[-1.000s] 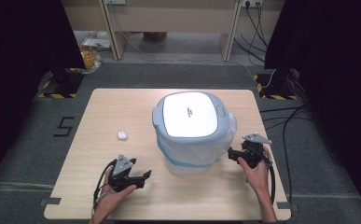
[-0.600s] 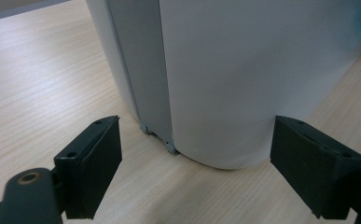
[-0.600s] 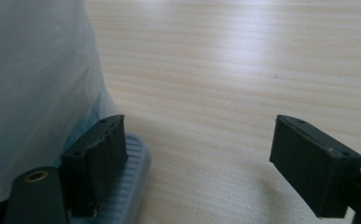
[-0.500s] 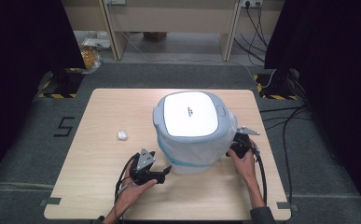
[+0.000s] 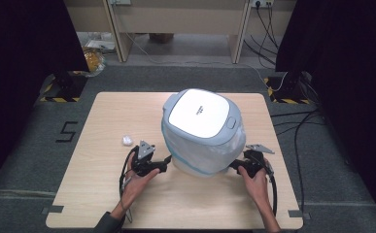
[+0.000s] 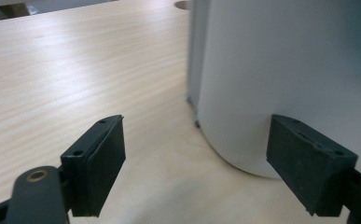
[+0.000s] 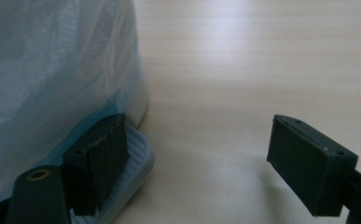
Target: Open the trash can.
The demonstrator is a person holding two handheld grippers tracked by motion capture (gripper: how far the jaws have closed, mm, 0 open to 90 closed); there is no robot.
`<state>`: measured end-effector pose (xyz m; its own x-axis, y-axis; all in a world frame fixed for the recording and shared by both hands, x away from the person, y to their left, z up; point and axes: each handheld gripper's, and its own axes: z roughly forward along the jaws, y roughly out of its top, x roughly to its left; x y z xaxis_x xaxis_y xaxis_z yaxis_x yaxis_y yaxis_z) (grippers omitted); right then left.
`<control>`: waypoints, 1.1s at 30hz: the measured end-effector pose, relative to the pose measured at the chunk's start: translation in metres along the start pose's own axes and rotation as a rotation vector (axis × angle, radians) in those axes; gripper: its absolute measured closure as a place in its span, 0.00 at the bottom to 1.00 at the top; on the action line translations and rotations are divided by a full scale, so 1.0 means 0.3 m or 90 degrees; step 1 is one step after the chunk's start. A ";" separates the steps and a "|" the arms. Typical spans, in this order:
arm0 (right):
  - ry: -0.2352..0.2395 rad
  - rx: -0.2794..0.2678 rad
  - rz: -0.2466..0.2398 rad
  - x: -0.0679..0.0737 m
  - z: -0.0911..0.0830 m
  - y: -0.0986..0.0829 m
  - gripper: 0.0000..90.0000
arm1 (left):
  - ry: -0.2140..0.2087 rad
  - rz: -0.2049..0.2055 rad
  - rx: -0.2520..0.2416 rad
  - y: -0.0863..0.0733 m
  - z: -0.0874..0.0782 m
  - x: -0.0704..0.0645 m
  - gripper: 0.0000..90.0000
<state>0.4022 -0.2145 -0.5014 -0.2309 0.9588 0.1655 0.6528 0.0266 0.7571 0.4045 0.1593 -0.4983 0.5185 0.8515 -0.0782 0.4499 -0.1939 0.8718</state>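
A white pedal bin (image 5: 200, 131) with a grey lid and a clear plastic liner stands in the middle of the wooden table (image 5: 117, 111). My left gripper (image 5: 168, 160) is open at the bin's lower left side. In the left gripper view the bin's white wall (image 6: 281, 70) rises just beyond the open gripper (image 6: 197, 163), nearest the right pad. My right gripper (image 5: 233, 167) is open at the bin's lower right. In the right gripper view the grey ribbed foot pedal (image 7: 134, 163) lies behind the left pad of the gripper (image 7: 197, 163), under the liner (image 7: 52, 84).
A small white crumpled object (image 5: 126, 140) lies on the table left of the bin. Cables (image 5: 297, 126) trail over the grey floor at the right. Bare tabletop lies along the front edge between the person's hands.
The left gripper has moved right and away from the person, up to the bin's base. The right gripper has closed in on the bin's lower right side.
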 end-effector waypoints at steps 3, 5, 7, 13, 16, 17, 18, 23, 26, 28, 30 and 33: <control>0.008 0.009 -0.012 0.031 -0.043 -0.035 0.21 | -0.001 -0.019 0.004 0.019 0.031 0.030 0.23; 0.049 0.046 -0.029 0.045 -0.068 -0.039 0.21 | 0.000 -0.033 0.000 0.029 0.042 0.039 0.23; 0.060 0.021 -0.032 0.041 -0.089 -0.033 0.25 | 0.002 -0.037 -0.005 0.033 0.045 0.042 0.23; 0.017 0.009 -0.005 -0.022 -0.013 0.003 0.24 | 0.002 -0.036 0.001 0.015 0.043 0.031 0.24; 0.012 0.019 -0.031 0.007 0.010 -0.019 0.34 | -0.001 -0.043 0.009 0.010 0.052 0.038 0.24; 0.013 0.013 -0.029 0.009 0.006 -0.024 0.35 | -0.001 -0.043 0.009 0.010 0.052 0.038 0.24; 0.017 0.017 -0.017 0.014 -0.001 -0.031 0.35 | 0.000 -0.044 0.008 0.010 0.059 0.044 0.24; 0.041 0.020 -0.007 0.038 -0.030 -0.085 0.35 | 0.005 -0.051 0.008 0.027 0.078 0.045 0.30; 0.034 0.024 -0.032 0.058 -0.068 -0.117 0.30 | 0.000 -0.040 0.013 0.044 0.101 0.037 0.34; 0.029 0.020 -0.060 0.043 -0.075 -0.115 0.23 | 0.006 -0.029 0.021 0.046 0.107 0.043 0.27; 0.049 0.009 -0.069 0.004 -0.079 -0.097 0.27 | 0.007 -0.025 0.024 0.044 0.106 0.044 0.25; 0.041 -0.010 -0.044 -0.045 -0.078 -0.070 0.26 | 0.006 -0.016 0.029 0.028 0.092 0.026 0.25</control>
<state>0.3746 -0.2348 -0.5049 -0.3210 0.9348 0.1519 0.6224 0.0873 0.7778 0.4323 0.1508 -0.5049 0.5003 0.8606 -0.0954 0.4951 -0.1940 0.8469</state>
